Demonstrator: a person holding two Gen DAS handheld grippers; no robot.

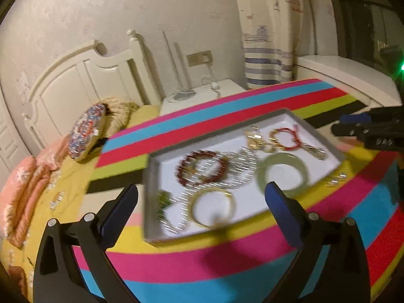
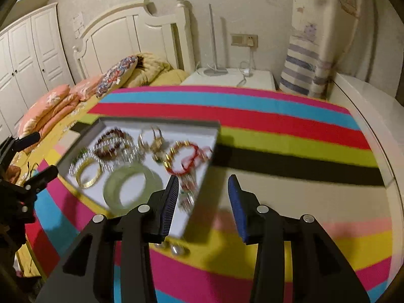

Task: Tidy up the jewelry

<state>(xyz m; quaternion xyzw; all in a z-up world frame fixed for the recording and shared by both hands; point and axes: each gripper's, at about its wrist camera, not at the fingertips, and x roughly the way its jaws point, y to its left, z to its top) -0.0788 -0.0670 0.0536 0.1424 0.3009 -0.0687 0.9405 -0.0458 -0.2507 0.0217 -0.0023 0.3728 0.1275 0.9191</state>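
A grey tray [image 1: 151,176] with a white floor lies on the striped cloth and holds a green jade bangle [image 1: 282,174], a gold bangle [image 1: 213,208], a dark red bead bracelet [image 1: 202,168], a red cord bracelet [image 1: 284,139], silver chains and gold pieces. A small silver piece [image 1: 334,179] lies on the cloth outside the tray. My left gripper [image 1: 202,202] is open and empty above the tray's near edge. My right gripper [image 2: 203,197] is open and empty over the tray's right corner [image 2: 214,126]; the jade bangle [image 2: 132,189] lies to its left. Small silver earrings [image 2: 174,248] lie on the cloth below it.
The striped cloth [image 2: 277,116] covers a table. Behind it stand a bed with pillows [image 2: 118,75], a white nightstand with a lamp [image 2: 214,70], a curtain [image 2: 310,63] and a white wardrobe [image 2: 32,50]. The other gripper shows at the left edge of the right wrist view [image 2: 22,176].
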